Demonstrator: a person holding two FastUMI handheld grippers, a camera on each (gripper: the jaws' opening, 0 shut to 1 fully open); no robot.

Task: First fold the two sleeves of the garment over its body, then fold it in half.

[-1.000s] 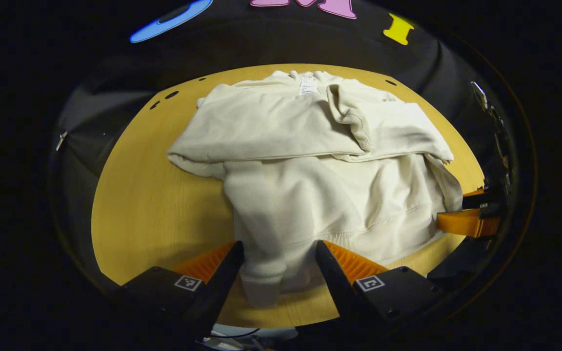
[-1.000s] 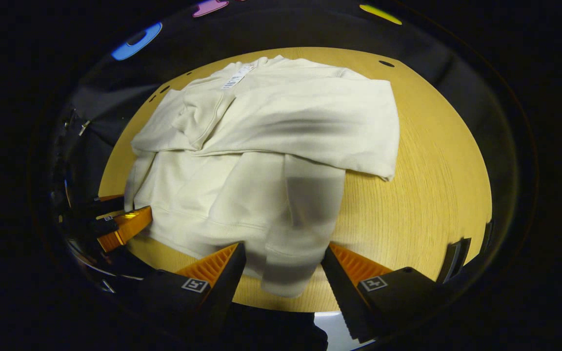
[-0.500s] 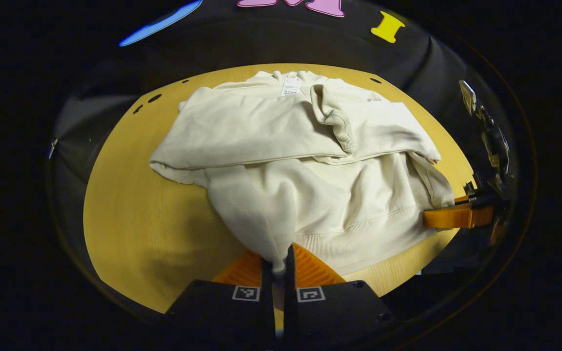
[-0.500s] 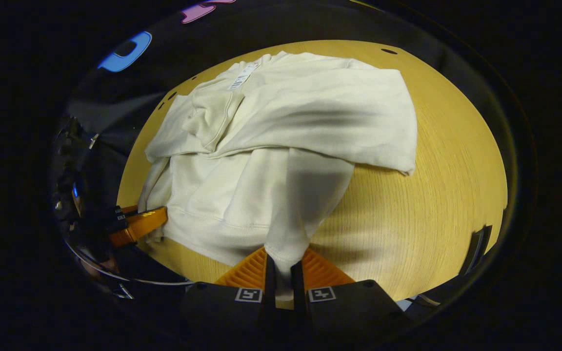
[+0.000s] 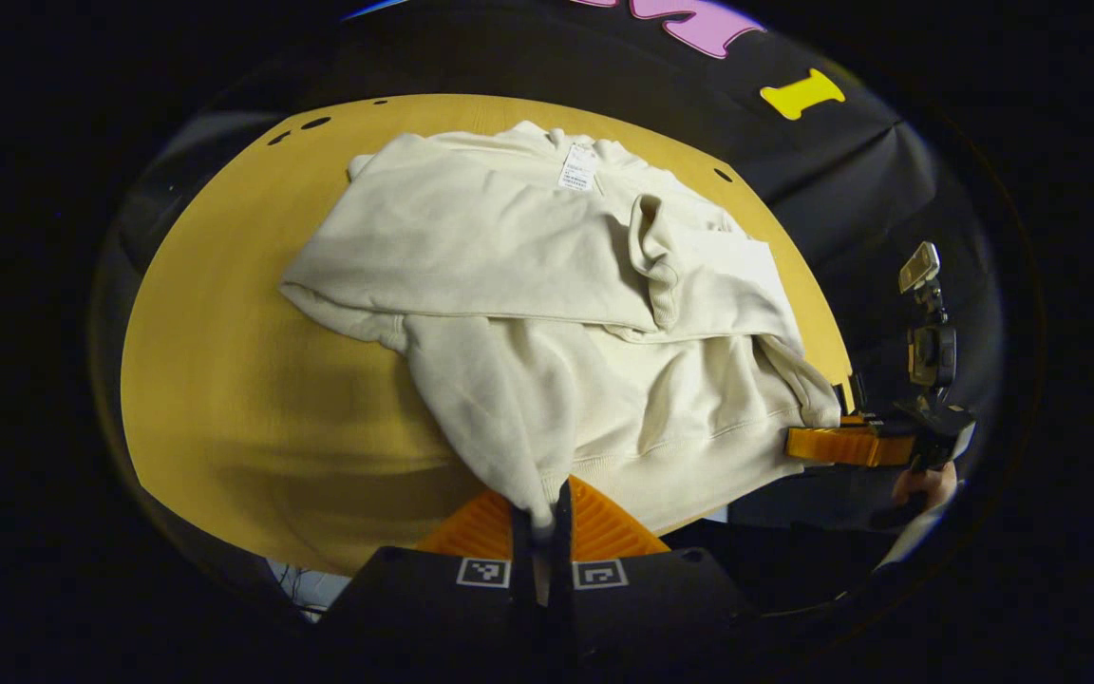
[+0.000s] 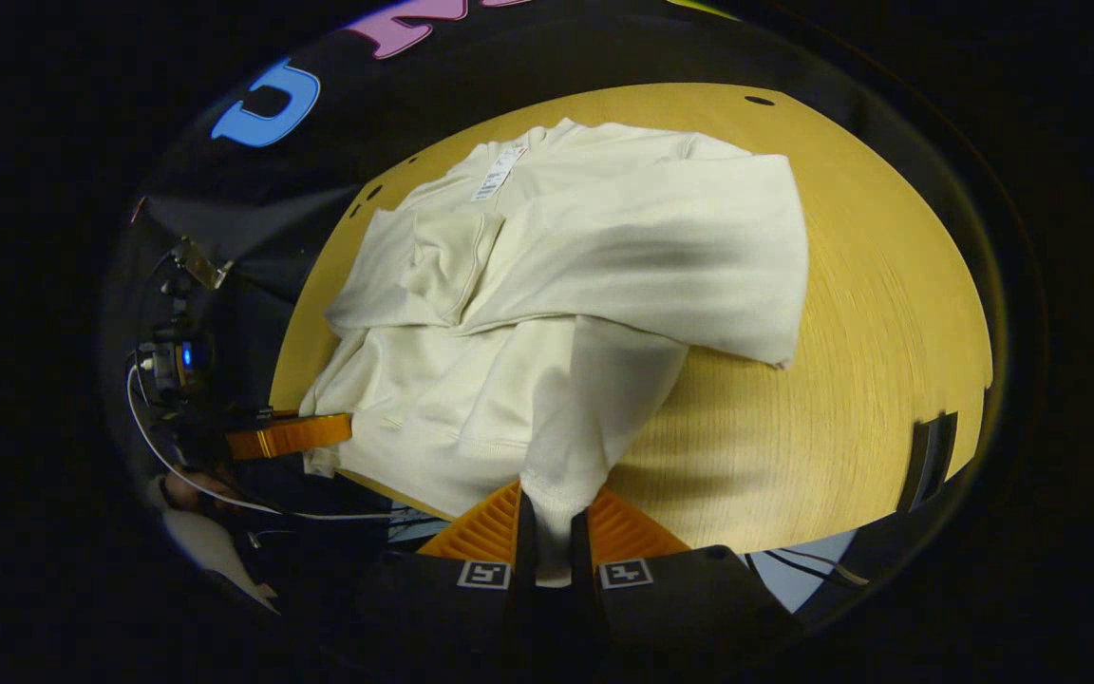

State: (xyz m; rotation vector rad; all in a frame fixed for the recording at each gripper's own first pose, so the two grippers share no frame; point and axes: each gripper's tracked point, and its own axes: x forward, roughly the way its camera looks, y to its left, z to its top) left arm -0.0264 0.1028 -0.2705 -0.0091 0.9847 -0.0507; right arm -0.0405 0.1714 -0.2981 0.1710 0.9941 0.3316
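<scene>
Nearest, the left gripper [image 5: 539, 513] and right gripper [image 6: 547, 532] each pinch a hem corner of the cream sweatshirt [image 5: 547, 313], which lies on the wooden surface [image 5: 224, 380], sleeves folded across its chest. The thick fleece looks soft, floppy and moderately heavy; hem corners suit halving.

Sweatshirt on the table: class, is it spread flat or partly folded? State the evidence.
Partly folded. Both sleeves of the sweatshirt lie across its chest, overlapping. The bottom hem is not yet folded up; each claw, left and right, pinches it.
</scene>
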